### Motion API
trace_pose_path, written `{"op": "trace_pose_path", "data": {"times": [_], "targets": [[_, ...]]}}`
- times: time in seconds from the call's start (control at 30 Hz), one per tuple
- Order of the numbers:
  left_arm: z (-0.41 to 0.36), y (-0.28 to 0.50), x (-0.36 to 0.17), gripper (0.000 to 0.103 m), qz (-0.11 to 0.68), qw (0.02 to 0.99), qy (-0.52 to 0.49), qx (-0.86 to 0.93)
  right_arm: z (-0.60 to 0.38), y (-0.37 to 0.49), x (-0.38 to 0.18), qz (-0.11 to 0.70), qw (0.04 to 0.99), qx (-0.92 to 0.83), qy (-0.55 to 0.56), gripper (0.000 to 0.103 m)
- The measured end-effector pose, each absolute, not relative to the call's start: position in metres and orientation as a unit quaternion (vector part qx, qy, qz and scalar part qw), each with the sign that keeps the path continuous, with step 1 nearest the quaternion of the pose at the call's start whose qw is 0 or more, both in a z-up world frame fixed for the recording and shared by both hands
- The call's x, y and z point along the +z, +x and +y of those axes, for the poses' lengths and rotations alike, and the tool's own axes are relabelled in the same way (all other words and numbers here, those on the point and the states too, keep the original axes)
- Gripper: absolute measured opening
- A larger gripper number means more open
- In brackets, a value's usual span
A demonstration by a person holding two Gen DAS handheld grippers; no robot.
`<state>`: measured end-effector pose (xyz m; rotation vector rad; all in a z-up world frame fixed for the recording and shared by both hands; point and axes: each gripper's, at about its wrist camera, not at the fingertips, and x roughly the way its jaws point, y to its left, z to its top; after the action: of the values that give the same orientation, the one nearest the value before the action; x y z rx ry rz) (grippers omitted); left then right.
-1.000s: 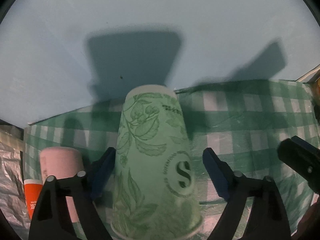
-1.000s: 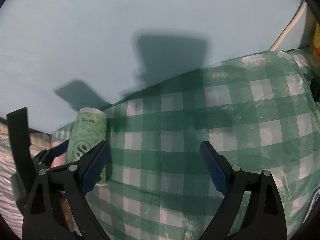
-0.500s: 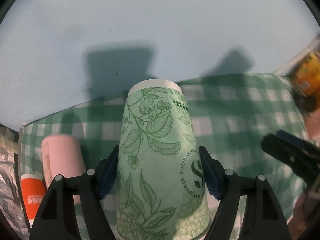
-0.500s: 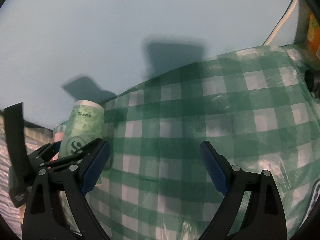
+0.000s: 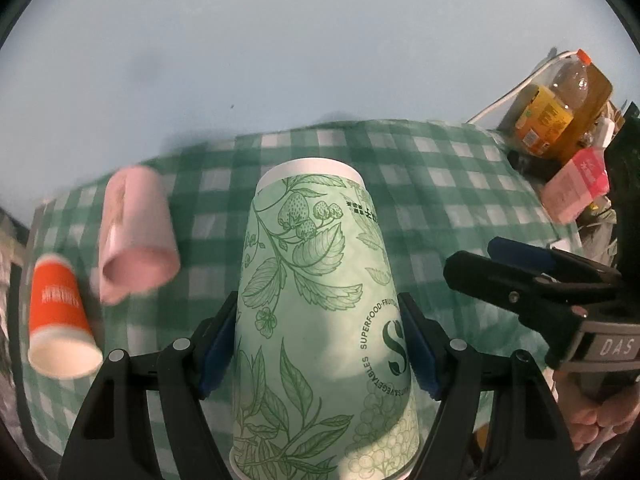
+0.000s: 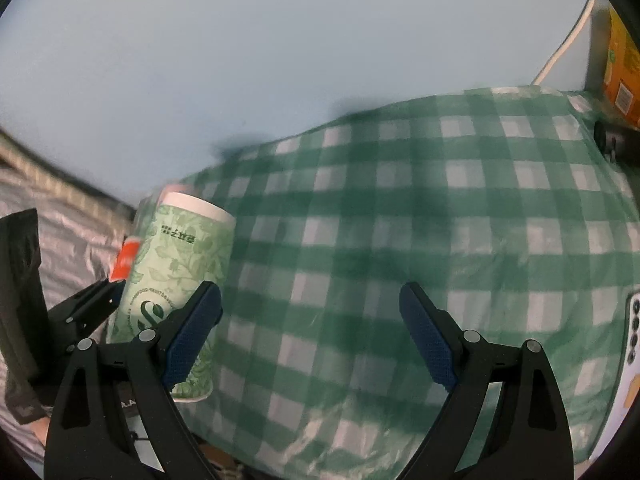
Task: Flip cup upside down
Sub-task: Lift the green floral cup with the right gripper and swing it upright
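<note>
gripping the green cup by its lower body, the left hand-held gripper has its blue pads pressed against both sides of the paper wall. the cup is upside down, white base ring up and wide mouth down near the bottom of the left wrist view; whether its rim touches the counter or hangs just above it i cannot tell, as the rim is cut off at the frame edge. the counter wears a green-and-white checked cloth under clear plastic.

toward the counter's left edge a pink cup and an orange cup sit mouth-down too, the pink one nearer the back, the orange one nearer the front; both are blurred. at the back right corner stand an orange-capped bottle and a pink carton.

the right hand-held gripper is released, its pads spread wide over bare cloth with nothing between them. it shows in the left wrist view as a dark clamp to the right of the cup, apart from it. in the right wrist view the green cup appears at the left, behind the left pad, held in the other gripper.
</note>
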<state>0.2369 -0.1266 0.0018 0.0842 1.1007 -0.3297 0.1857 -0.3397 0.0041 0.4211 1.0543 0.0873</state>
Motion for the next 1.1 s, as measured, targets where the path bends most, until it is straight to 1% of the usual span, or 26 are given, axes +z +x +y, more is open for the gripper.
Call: {"op": "trace_pose_path", "data": {"times": [0.13, 0.27, 0.5, 0.57, 0.73, 0.8, 0.97, 1.07, 1.1], "targets": [[-0.113, 0.223, -0.011, 0.076, 0.526, 0.836, 0.017, -0.154, -0.326, 0.169, -0.001, 0.497, 0.846, 0.044, 0.19, 0.09], [-0.107, 0.212, -0.027, 0.076, 0.533, 0.833, 0.014, -0.145, -0.315, 0.159, -0.011, 0.505, 0.839, 0.055, 0.195, 0.09], [-0.108, 0.212, -0.05, 0.076, 0.553, 0.821, 0.015, -0.14, -0.307, 0.155, -0.025, 0.515, 0.832, 0.055, 0.197, 0.09], [-0.106, 0.212, -0.051, 0.075, 0.554, 0.82, 0.011, -0.14, -0.306, 0.155, -0.027, 0.518, 0.831, 0.058, 0.193, 0.09], [-0.101, 0.212, -0.04, 0.077, 0.549, 0.824, 0.007, -0.14, -0.305, 0.156, -0.029, 0.523, 0.828, 0.06, 0.191, 0.09], [-0.098, 0.21, -0.031, 0.083, 0.546, 0.825, 0.007, -0.142, -0.305, 0.156, -0.027, 0.522, 0.828, 0.061, 0.194, 0.09], [-0.079, 0.203, -0.003, 0.083, 0.53, 0.834, -0.008, -0.155, -0.3, 0.156, -0.014, 0.516, 0.829, 0.071, 0.204, 0.09], [-0.064, 0.194, 0.016, 0.089, 0.512, 0.845, -0.01, -0.155, -0.29, 0.157, -0.005, 0.513, 0.83, 0.08, 0.202, 0.09], [-0.056, 0.19, 0.022, 0.089, 0.503, 0.851, -0.008, -0.152, -0.287, 0.157, -0.003, 0.514, 0.83, 0.083, 0.201, 0.09]]}}
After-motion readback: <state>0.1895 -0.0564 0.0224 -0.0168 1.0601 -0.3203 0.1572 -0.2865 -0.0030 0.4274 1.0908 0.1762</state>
